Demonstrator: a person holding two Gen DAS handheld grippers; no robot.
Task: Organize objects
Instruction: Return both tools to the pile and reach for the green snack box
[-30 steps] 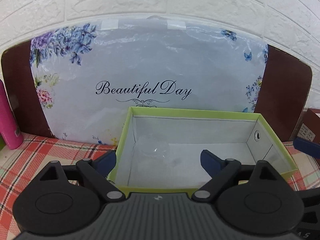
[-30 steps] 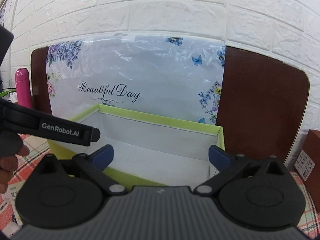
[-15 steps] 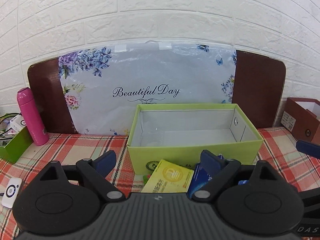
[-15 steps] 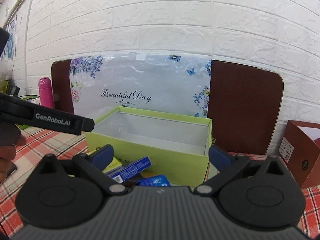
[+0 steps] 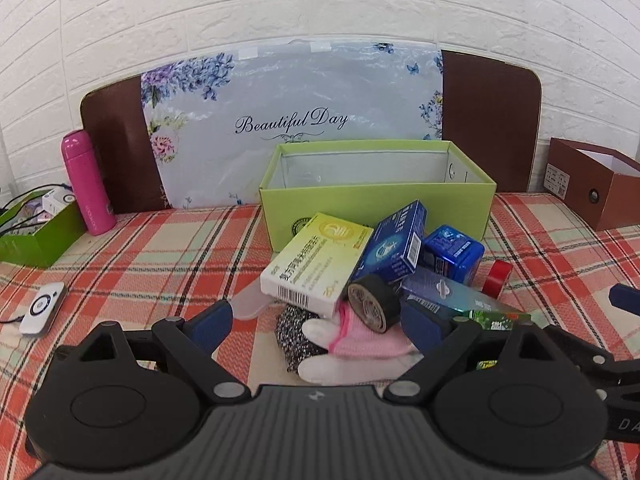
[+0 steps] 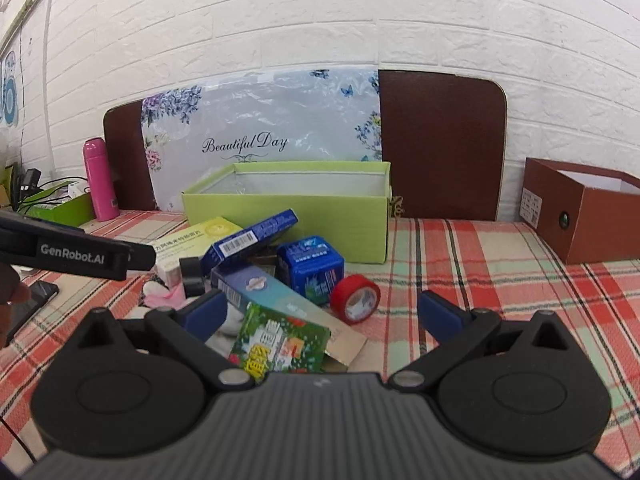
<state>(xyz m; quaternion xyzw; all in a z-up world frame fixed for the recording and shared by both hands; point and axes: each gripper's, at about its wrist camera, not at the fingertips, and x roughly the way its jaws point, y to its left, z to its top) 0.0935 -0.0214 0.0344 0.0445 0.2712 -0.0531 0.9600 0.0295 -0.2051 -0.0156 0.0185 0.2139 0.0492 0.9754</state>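
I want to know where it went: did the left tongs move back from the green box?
Yes. The left tongs pulled back and away from the green box. Before, the box filled the view; now the whole box and the pile of things in front show.

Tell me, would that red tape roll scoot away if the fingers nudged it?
Probably. The red tape roll stands tilted on its edge on the cloth, so a nudge could set it rolling or tip it flat. It looks stiff and light, so it should be easy to pinch across the ring.
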